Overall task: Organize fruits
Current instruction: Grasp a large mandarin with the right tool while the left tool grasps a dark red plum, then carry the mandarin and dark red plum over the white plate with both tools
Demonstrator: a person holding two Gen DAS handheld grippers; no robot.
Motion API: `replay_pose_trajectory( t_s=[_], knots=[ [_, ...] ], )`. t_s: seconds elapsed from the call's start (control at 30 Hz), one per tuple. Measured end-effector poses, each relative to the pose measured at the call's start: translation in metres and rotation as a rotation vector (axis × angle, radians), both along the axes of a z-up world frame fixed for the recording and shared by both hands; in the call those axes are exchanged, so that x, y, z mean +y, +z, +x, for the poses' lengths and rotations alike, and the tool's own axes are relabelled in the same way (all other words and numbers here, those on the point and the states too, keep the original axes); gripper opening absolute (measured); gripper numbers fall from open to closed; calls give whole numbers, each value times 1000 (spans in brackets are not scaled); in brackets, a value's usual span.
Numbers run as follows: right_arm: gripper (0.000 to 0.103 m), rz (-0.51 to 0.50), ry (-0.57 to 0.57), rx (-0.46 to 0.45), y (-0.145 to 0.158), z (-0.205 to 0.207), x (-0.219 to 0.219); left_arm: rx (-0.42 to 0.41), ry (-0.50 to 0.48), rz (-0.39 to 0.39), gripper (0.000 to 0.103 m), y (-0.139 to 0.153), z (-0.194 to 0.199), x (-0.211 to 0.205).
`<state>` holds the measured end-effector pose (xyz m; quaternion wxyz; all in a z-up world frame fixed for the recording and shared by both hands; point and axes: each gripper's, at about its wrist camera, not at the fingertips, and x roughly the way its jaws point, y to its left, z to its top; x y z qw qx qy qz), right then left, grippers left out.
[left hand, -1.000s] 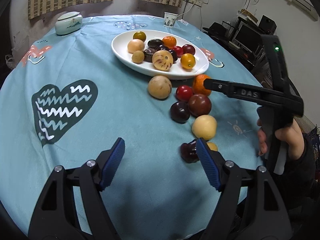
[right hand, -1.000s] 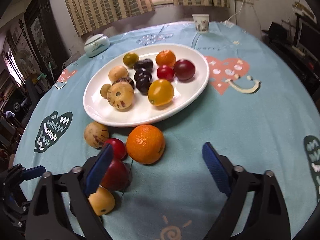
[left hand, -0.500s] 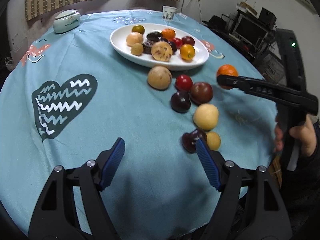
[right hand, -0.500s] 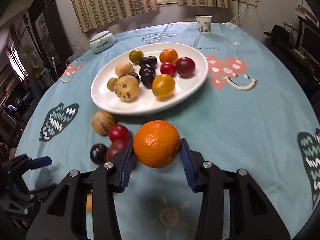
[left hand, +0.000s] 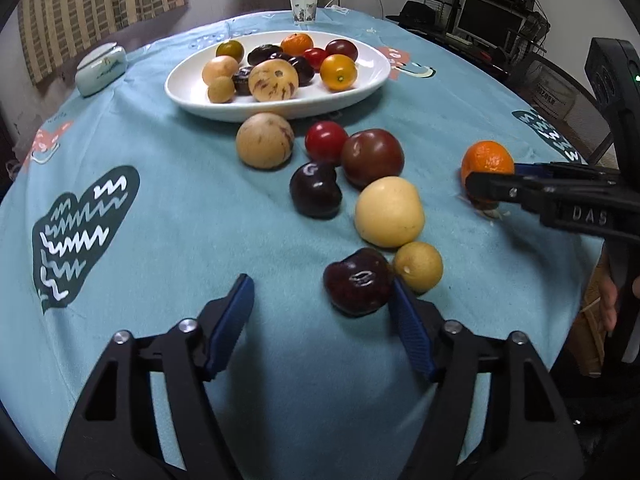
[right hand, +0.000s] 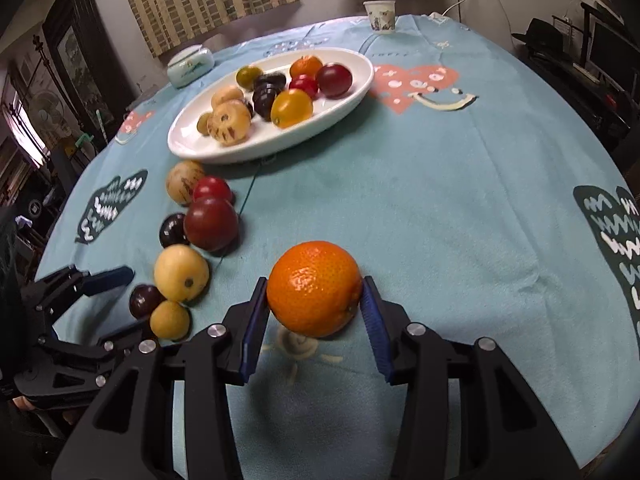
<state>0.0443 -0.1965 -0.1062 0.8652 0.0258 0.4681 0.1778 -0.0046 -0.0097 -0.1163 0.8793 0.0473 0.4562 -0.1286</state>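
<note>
My right gripper (right hand: 314,312) is shut on an orange (right hand: 315,288) and holds it just above the blue tablecloth, near the front edge; the orange also shows in the left wrist view (left hand: 487,162). My left gripper (left hand: 322,330) is open and empty, its right finger beside a dark plum (left hand: 357,287). A white oval plate (left hand: 372,80) holds several fruits at the back. Loose fruits lie in front of it: a tan speckled fruit (left hand: 265,140), a red tomato (left hand: 326,142), a dark red tomato (left hand: 372,157), a yellow fruit (left hand: 389,212).
A paper cup (left hand: 303,9) and a lidded white-green jar (left hand: 101,69) stand at the table's far side. Dark heart prints mark the cloth (left hand: 80,228). A small yellow fruit (left hand: 418,267) and a second dark plum (left hand: 315,190) lie among the loose fruits.
My right gripper closed on the orange and carried it back and right, away from the plate. My left gripper moved forward toward the near dark plum.
</note>
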Motion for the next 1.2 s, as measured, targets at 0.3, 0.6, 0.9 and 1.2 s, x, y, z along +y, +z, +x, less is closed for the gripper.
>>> replay_pose_trajectory(
  t_s=[0.3,0.6,0.9,1.2],
  knots=[
    [46,-56,16,-42,-4,-3,12,9,-32,-77,33,4,2,-3],
    [46,7,38,-70,11,-15,13,0,18,-109,33,23,-4,15],
    [45,62,34,-116,24,-27,4,-47,43,-104,33,47,-9,20],
    [32,65,29,-105,23,-24,1,-33,50,-115,33,45,-8,26]
  ],
)
